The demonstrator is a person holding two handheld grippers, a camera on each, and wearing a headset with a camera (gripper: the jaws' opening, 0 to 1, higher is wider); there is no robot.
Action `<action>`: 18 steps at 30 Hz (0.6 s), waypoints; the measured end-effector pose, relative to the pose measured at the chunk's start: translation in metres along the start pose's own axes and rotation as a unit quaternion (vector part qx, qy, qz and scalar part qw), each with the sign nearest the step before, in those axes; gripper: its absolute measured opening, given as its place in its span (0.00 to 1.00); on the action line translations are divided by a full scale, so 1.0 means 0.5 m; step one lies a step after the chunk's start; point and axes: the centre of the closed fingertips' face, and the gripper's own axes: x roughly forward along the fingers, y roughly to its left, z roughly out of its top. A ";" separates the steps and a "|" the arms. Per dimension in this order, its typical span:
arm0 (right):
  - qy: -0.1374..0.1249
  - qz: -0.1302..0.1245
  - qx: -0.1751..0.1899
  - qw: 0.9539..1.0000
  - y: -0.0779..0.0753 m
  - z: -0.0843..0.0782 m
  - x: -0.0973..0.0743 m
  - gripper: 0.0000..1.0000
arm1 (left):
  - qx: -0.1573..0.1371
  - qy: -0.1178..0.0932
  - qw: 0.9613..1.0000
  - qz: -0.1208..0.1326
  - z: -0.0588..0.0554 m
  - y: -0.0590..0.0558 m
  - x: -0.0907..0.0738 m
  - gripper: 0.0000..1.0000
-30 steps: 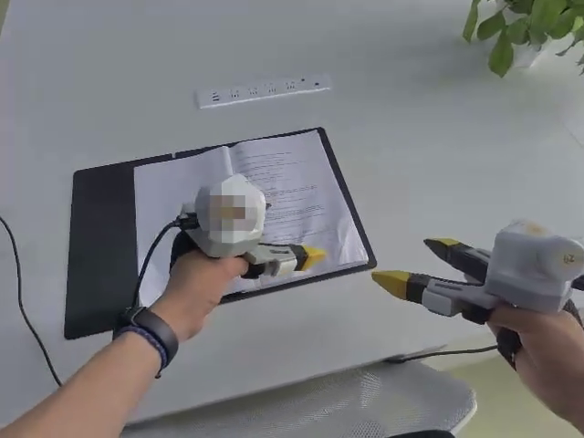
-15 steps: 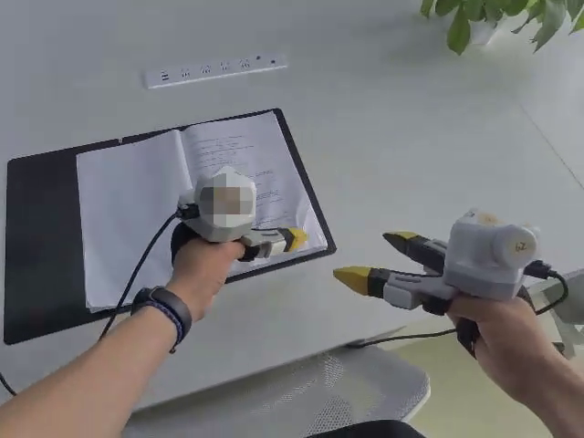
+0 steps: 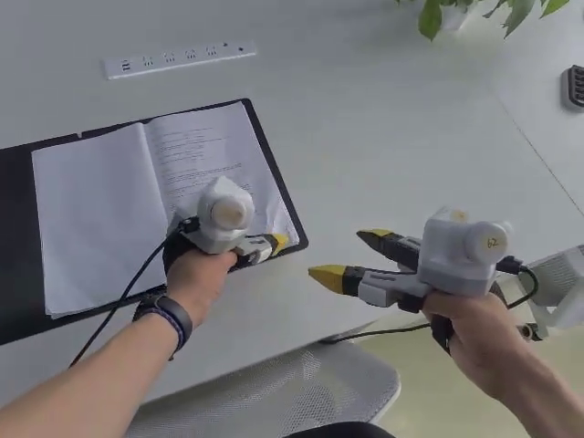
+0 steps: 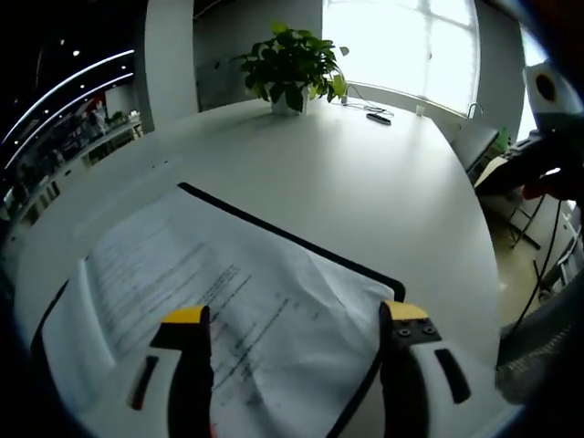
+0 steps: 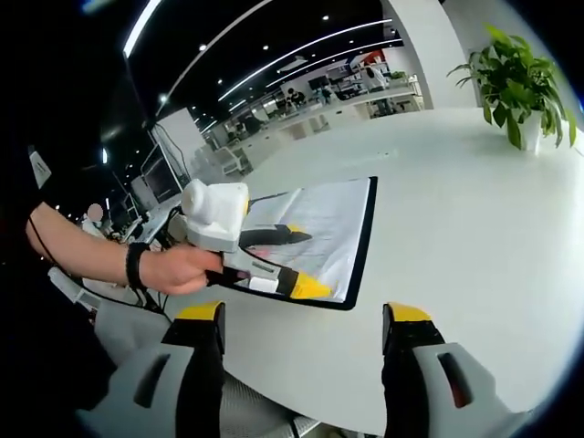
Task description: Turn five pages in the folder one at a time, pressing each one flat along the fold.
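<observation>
We are holding the left gripper (image 3: 270,245) low over the lower right corner of the folder (image 3: 14,274). Its jaws are spread and gripping nothing. In the left gripper view (image 4: 294,315) they are straddling the corner of the right-hand page (image 4: 228,292), which we judge is the place to catch a single sheet for turning. We are keeping the right gripper (image 3: 351,255) off the folder, above the bare table (image 3: 383,119) just beside that corner. It is also spread and empty, probably waiting to press the turned page along the fold. The folder is lying open and flat on the table, black cover outward. A blank left page (image 3: 91,219) is facing up beside the printed right-hand page, and a power strip (image 3: 173,59) is lying beyond it.

Compared with a second ago, the folder is sitting further left in the head view, but that is our head turning. Both grippers are staying roughly where they were relative to the folder, and no page is lifting yet.
</observation>
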 end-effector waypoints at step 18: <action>0.006 0.021 -0.006 1.000 -0.013 0.013 0.046 0.66 | 0.007 -0.009 1.000 -0.009 -0.001 0.014 -0.005 0.69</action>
